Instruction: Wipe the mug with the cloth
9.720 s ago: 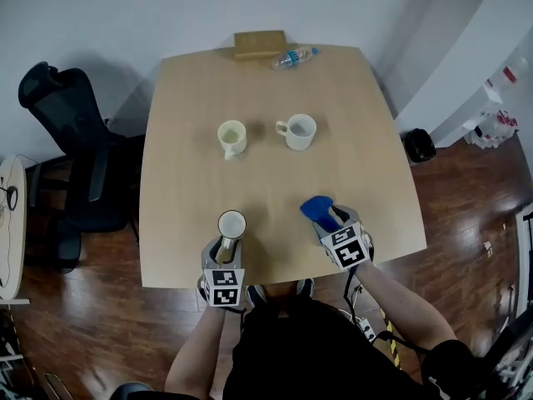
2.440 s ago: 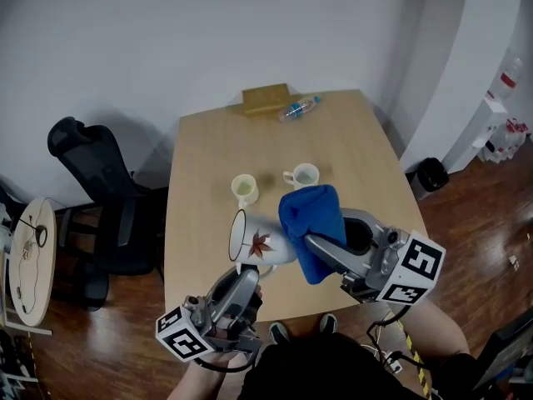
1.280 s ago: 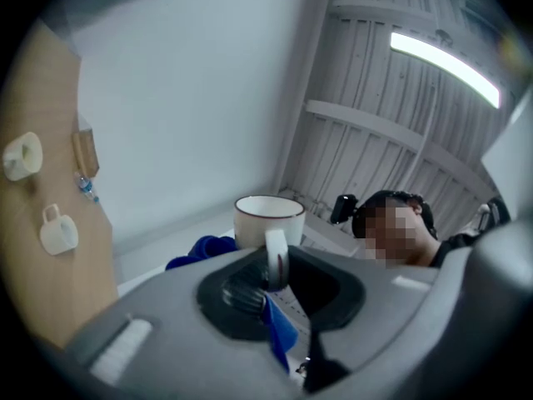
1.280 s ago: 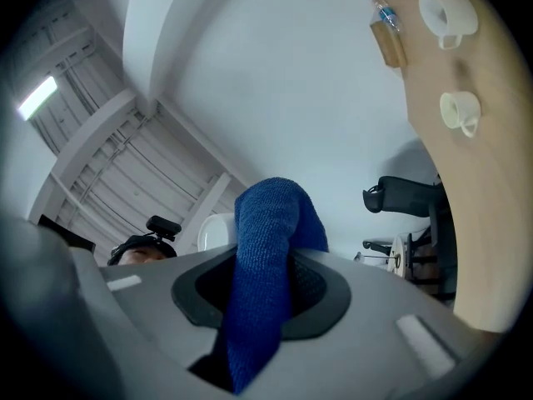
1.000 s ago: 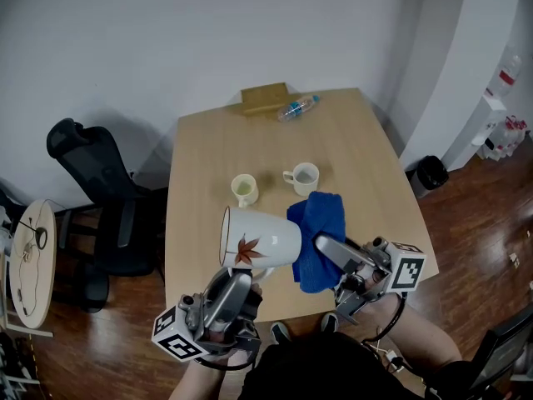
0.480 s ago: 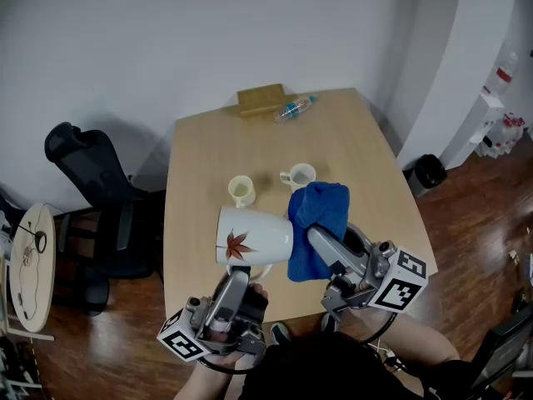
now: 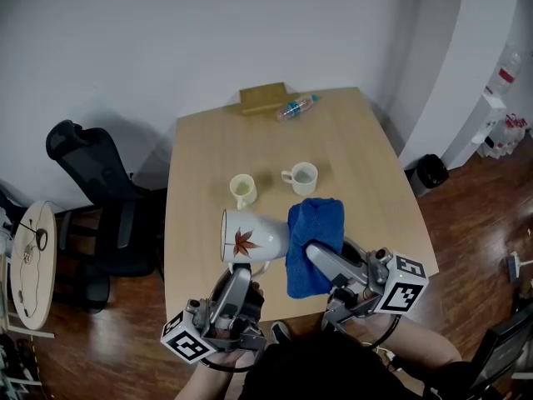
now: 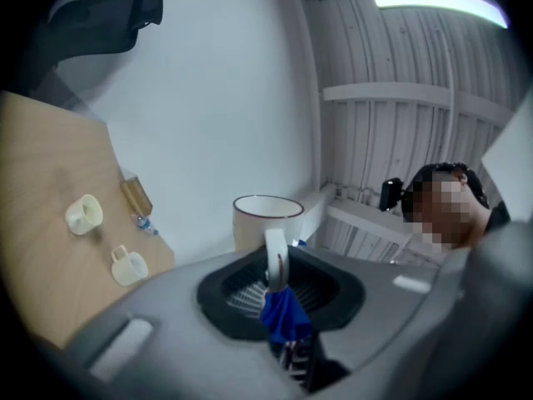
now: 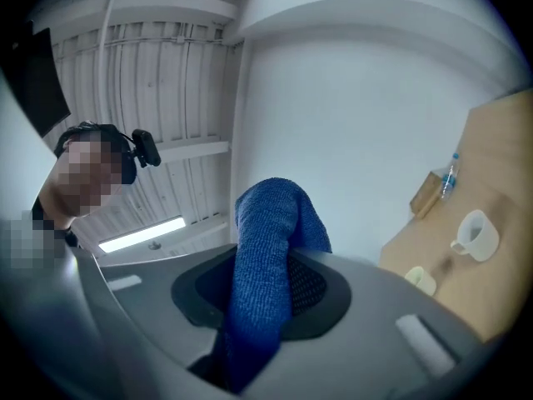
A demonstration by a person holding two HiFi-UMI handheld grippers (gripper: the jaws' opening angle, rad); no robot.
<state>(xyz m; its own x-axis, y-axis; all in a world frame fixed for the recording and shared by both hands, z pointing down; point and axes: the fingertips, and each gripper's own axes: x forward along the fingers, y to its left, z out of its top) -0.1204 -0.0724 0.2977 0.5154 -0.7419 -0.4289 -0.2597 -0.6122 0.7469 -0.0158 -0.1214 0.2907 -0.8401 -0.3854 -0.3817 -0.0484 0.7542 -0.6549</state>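
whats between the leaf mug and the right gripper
The blue cloth, clamped in the right gripper and lying against the mug; the head view shows it.

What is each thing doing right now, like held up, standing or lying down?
Leaf mug, held in the air by its handle, tipped sideways.
Blue cloth, clamped, against the mug's base.
Left gripper, shut on the mug's handle.
Right gripper, shut on the cloth.
Yellow cup, upright on the table.
White cup, upright on the table.
Bottle, lying on its side.

white walls, wood floor, black chair
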